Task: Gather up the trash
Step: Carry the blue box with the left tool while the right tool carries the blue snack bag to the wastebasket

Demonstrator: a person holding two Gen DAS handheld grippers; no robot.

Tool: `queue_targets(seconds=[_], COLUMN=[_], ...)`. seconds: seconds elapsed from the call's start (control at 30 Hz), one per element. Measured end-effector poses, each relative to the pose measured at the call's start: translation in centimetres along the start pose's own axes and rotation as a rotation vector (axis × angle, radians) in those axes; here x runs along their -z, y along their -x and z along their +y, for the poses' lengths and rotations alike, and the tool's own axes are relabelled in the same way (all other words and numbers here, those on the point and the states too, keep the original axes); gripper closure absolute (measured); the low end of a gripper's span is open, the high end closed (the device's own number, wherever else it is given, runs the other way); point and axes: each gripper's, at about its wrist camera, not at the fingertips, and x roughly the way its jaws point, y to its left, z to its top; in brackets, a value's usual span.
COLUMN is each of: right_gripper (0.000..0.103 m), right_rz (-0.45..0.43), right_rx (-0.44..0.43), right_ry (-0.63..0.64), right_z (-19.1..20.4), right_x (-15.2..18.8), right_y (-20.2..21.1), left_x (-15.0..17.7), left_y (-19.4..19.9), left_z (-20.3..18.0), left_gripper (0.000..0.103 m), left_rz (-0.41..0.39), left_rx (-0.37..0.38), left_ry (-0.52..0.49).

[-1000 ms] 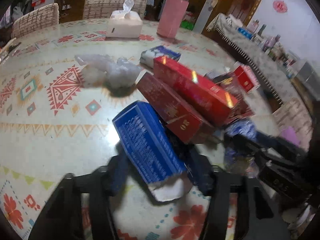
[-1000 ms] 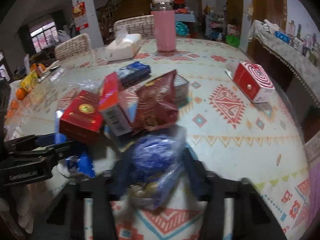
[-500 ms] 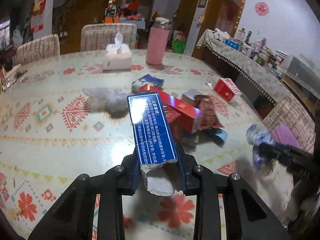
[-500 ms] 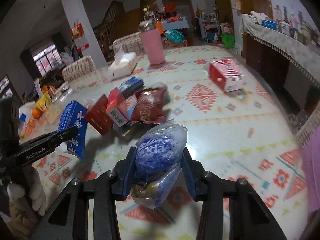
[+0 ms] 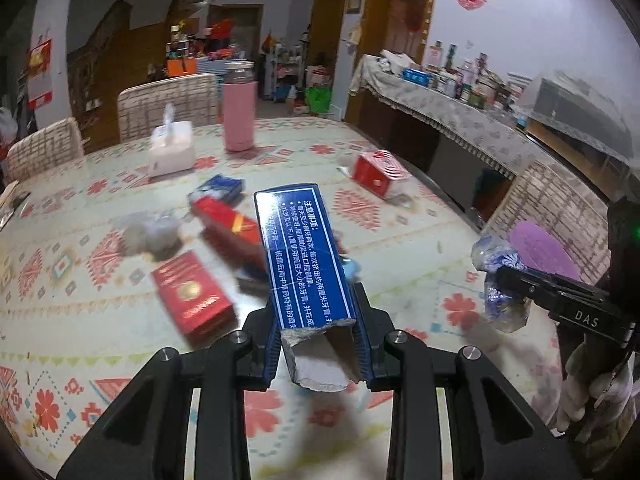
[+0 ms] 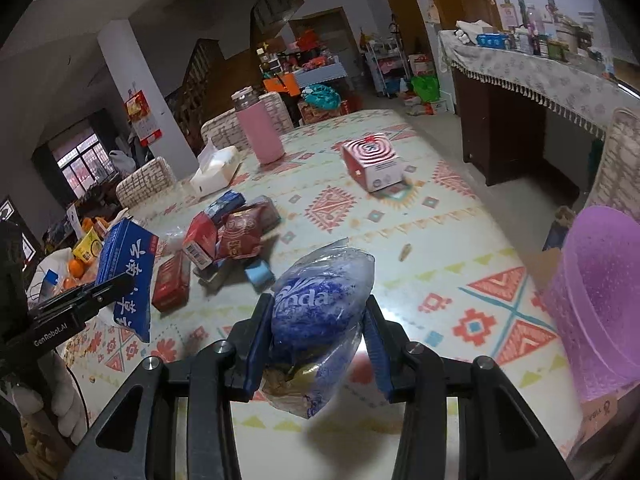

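Blue cardboard carton (image 5: 306,256) with a torn end, clamped between left gripper (image 5: 316,354) pads, lifted above patterned oilcloth table (image 5: 80,280). Crumpled blue-and-clear plastic bag (image 6: 316,312) squeezed in right gripper (image 6: 316,344), also off the table, near lilac plastic bin (image 6: 596,304) at table edge. Red packets (image 6: 224,236) heaped mid-table; red-and-white swirl box (image 6: 372,160) apart.

both wrist views look down along their gripper, sharing the patterned table (image 5: 400,248) and pink bottle (image 6: 260,132).
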Motion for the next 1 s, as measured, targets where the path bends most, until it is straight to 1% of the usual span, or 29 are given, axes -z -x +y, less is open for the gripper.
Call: queue_targets(seconds=[0.2, 0.4, 0.57, 0.7, 0.8, 1.0], right_gripper=[0.056, 0.056, 0.056, 0.056, 0.056, 0.056], right_rz=[-0.035, -0.068, -0.114, -0.151, -0.173, -0.194], right_rx=[0.026, 0.069, 0.130, 0.200, 0.242, 0.307], right_ry=[-0.049, -0.107, -0.156, -0.204, -0.244, -0.300], right_z=[-3.5, -7.4, -11.4, -15.1, -17.5, -21.8], right_x=[0.4, 1.0, 1.0, 0.7, 0.6, 0.2], right_y=[2.4, 4.9, 7.6, 9.9, 11.2, 13.0], left_x=[-0.7, -1.8, -3.2, -4.6, -5.6, -7.0], left_y=[-1.5, -3.2, -5.2, -7.3, -9.3, -13.1], left_z=[-4.7, -9.9, -14.9, -19.3, -23.1, -29.1], left_gripper=[0.073, 0.073, 0.073, 0.073, 0.073, 0.073], left_rz=[0.020, 0.042, 0.065, 0.096, 0.129, 0.203], left_rx=[0.046, 0.115, 0.197, 0.268, 0.322, 0.414], left_ry=[-0.066, -0.132, -0.191, -0.228, -0.258, -0.287])
